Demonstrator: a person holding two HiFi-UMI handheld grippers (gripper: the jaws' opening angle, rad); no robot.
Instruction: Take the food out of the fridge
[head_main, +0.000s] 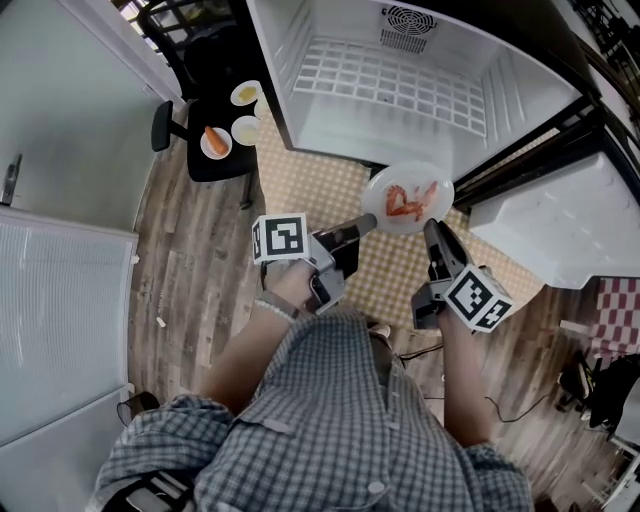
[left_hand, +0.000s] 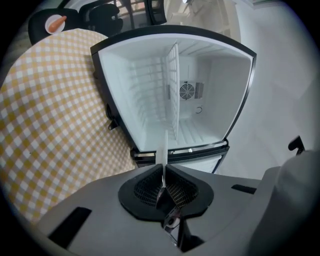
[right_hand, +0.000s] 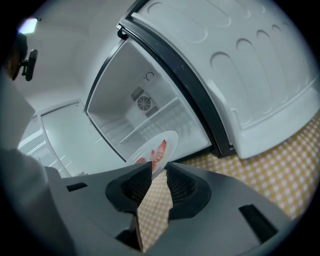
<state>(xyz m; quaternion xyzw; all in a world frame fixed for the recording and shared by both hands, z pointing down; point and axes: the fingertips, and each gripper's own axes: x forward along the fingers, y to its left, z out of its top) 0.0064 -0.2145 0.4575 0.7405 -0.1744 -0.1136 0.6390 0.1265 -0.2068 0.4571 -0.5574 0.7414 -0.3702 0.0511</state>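
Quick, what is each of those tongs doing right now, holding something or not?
Left tongs: closed on the rim of the shrimp plate.
Right tongs: open; the plate's edge sits at their tips, unclamped.

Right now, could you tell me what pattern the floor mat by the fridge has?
Yellow-and-white checked floor mat; best in left gripper view.
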